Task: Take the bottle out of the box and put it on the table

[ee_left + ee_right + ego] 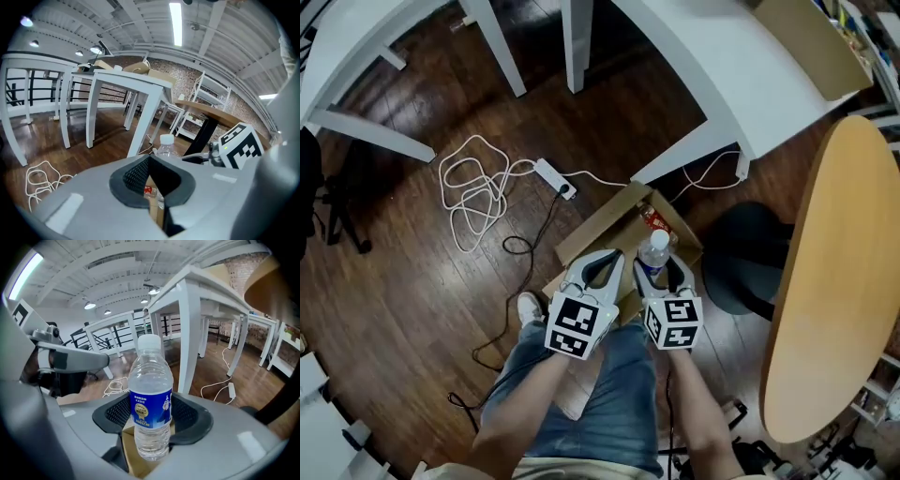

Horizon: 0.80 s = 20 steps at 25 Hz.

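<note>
Now your right gripper (pixel 151 420) clamps the water bottle (pixel 151 394) upright above the cardboard box (pixel 600 225), left gripper (pixel 150 173) closed on nothing, so next carry it level to the wooden table (pixel 844 281).

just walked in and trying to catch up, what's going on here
A person holds a tool in each hand. The right tool is clamped on a clear water bottle with a blue label, keeping it upright over the open cardboard box on the floor. The left tool is beside it, jaws drawn together with nothing in them. The bottle is not yet on a table; a wooden table is on the person's right.
</note>
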### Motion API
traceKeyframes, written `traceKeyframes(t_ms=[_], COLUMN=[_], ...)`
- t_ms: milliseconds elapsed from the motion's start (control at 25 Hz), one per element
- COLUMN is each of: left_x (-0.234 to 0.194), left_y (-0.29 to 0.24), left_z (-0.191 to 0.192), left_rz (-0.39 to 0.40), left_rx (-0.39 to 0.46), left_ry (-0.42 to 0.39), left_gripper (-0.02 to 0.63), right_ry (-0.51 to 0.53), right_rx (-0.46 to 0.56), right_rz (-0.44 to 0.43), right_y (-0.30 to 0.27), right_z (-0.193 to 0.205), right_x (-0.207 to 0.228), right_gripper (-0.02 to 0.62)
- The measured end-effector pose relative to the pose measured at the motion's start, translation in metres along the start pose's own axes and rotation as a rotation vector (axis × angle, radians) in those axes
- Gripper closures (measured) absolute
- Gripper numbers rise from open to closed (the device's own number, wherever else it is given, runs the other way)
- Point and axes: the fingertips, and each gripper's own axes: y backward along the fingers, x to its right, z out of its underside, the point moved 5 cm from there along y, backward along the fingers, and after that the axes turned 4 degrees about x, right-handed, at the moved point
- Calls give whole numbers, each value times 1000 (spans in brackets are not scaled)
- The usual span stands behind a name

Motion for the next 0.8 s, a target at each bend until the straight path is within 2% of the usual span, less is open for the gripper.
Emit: traceKeyframes(t_ms=[160, 400, 680, 800], left_x=[18, 55, 106, 129], left_y=[16, 46, 82, 93], left_z=[-41, -98, -169, -194], left_rz=[16, 80, 154, 203], left_rx=[50, 90, 174, 223], left_ry=[-24, -105, -165, -169], left_gripper=[623, 623, 623, 623], right_ry=[-42, -87, -97, -68], right_rx=[115, 269, 415, 464], right_rz=[49, 110, 175, 210], right_y=[51, 132, 217, 249], right_z=[-45, -109, -174, -194], right_x=[-6, -25, -35, -38], right_gripper=[341, 339, 339, 339])
